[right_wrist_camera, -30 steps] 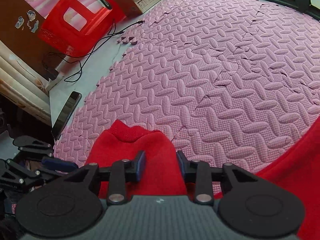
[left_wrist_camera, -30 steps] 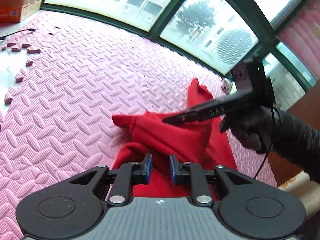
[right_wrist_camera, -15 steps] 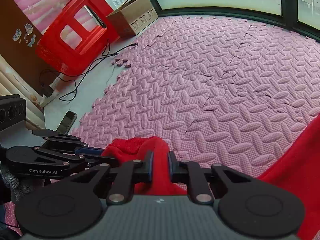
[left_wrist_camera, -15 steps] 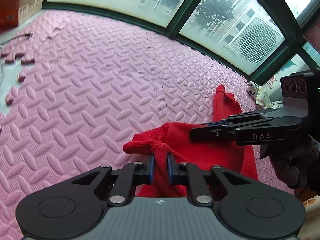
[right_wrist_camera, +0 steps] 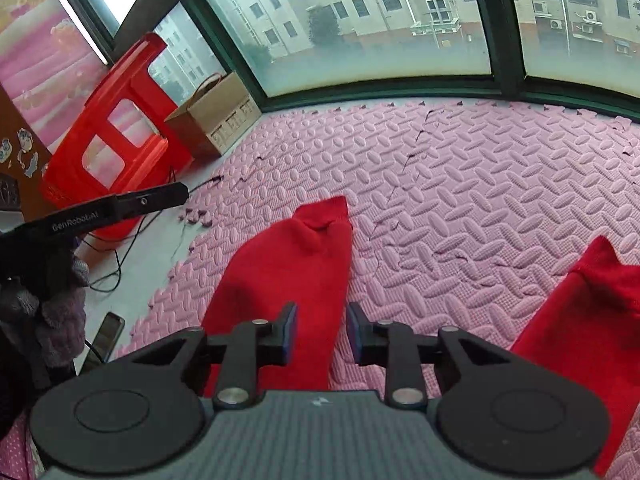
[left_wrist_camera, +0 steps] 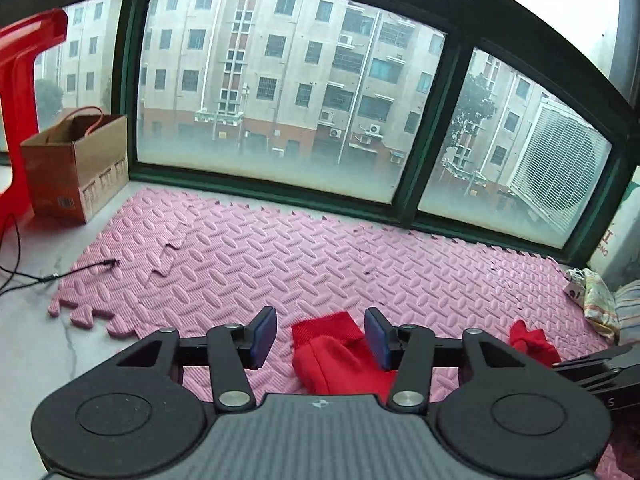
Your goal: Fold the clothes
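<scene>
The left tongs (left_wrist_camera: 321, 336) are spread wide, the blue pads (left_wrist_camera: 264, 334) well apart and gripping nothing. Below and between them lies one ribbed-cuffed sleeve of the red knitted garment (left_wrist_camera: 340, 354), flat on the pink foam puzzle-mat floor (left_wrist_camera: 312, 264); the right-hand pad overlaps it in the view, but whether it touches the cloth cannot be told. A second cuff of the same red cloth shows further right, near the black arm of the other tool at the frame's edge.

The right tongs (right_wrist_camera: 321, 334) are also parted, with nothing between the pads (right_wrist_camera: 289, 332). The red sleeve runs from beneath them out across the mat, its cuff pointing towards the window, and another part of the garment lies at the right edge, apart from the first with bare mat between.

At the left of the right wrist view, a gloved hand (right_wrist_camera: 48, 284) holds the black left tool. Beyond it stand a red plastic stool (right_wrist_camera: 120, 136) and a brown cardboard box (right_wrist_camera: 216, 116) by the dark green window frame (left_wrist_camera: 436, 128), with black cables (left_wrist_camera: 80, 270) trailing over the pale floor. A small heap of patterned cloth (left_wrist_camera: 596, 300) sits at the mat's far right corner.
</scene>
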Demonstrator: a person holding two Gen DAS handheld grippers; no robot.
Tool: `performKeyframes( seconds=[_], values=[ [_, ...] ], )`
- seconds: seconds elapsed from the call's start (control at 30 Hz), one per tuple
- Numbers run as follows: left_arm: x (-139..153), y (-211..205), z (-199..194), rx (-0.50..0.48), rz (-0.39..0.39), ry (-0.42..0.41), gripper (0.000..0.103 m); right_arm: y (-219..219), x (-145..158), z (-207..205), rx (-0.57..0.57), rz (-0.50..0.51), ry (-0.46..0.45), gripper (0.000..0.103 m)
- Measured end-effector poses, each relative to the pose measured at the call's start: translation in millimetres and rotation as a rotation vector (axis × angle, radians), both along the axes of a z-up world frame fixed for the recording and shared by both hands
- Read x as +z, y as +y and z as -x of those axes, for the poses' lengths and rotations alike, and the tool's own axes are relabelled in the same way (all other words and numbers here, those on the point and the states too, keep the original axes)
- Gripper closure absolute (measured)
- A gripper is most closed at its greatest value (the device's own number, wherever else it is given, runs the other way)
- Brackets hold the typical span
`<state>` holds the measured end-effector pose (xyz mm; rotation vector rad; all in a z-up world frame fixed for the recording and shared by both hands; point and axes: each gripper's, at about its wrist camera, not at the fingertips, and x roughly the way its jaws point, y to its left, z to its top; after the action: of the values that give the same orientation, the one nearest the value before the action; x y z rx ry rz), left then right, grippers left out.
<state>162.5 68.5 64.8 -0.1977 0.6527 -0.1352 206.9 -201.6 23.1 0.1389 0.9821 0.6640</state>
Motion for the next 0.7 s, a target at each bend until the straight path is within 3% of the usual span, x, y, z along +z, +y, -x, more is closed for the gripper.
performKeyframes(
  seconds=[0.13, 0.23, 0.5, 0.7],
  values=[
    [-26, -17, 21, -0.12, 0.042, 0.108, 0.053, 17, -21, 3, 0.049, 0.045, 0.025, 0.076],
    [-37, -30, 30, -0.155, 0.035, 0.143, 0.053, 22, -26, -12, 0.031, -0.005, 0.055, 0.076],
    [-68, -21, 19, -0.055, -0.06, 0.269, 0.054, 35, -48, -76, -0.072, -0.062, 0.109, 0.076],
    [-74, -10, 15, -0.016, -0.065, 0.304, 0.055, 49, -63, -104, -0.096, -0.091, 0.126, 0.076]
  ],
)
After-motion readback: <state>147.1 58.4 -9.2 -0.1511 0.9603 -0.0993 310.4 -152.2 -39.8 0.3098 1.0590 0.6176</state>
